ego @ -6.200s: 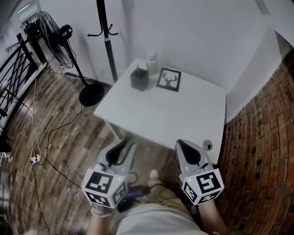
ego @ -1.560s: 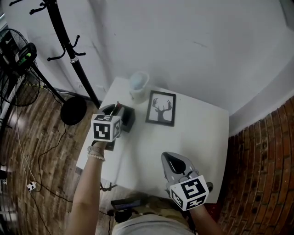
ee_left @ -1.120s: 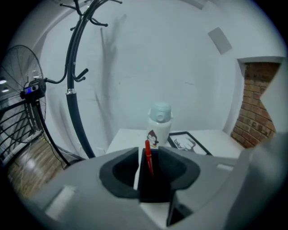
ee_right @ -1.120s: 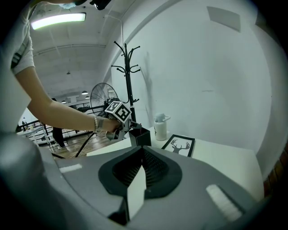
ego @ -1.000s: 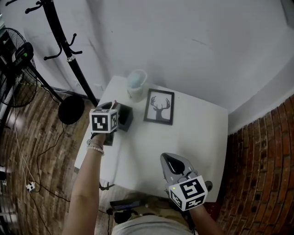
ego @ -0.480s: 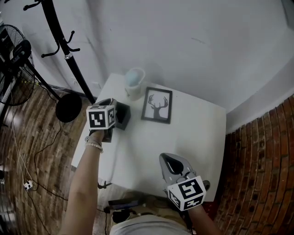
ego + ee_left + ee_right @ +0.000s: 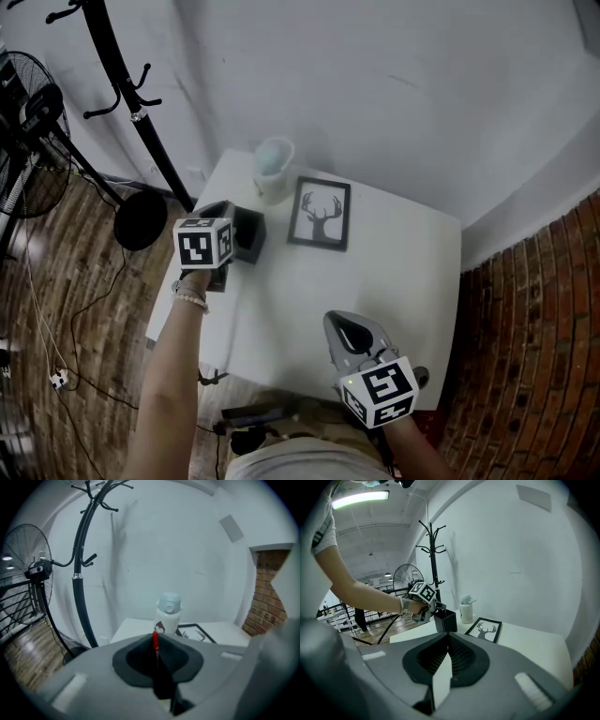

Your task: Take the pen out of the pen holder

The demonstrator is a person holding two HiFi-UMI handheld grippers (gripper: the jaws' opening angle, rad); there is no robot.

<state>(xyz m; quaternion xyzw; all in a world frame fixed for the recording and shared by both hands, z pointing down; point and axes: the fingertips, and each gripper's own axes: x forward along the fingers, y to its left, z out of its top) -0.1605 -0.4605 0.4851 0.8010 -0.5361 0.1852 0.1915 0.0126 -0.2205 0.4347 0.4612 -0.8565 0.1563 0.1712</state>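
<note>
Right gripper (image 7: 341, 322) is nearest, low over the near edge of the table (image 7: 375, 281). Its own view shows the jaws (image 7: 449, 656) together with nothing between them.

Left gripper (image 7: 221, 208) is at the table's far left, arm stretched out, tips at the top of the black holder (image 7: 249, 234). In the head view the marker cube covers the jaws and no pen shows. The left gripper view does show it: the jaws (image 7: 157, 654) have just been closing and now pinch a thin red pen (image 7: 154, 639), its tip poking up from the seam between the pads. The holder doesn't show in that view. Pen's lower end is hidden, so can't tell if it is still inside.

Right gripper view gives the side look: the left gripper (image 7: 425, 605) right at the holder's (image 7: 446, 619) rim.

Past the holder, a deer frame (image 7: 319, 213) lies flat, and a white bottle (image 7: 272, 169) stands by the wall.

Off the table to the left: coat rack (image 7: 141, 103) and fan (image 7: 37, 103). Left gripper view also catches a brick wall (image 7: 267, 597) at right.
</note>
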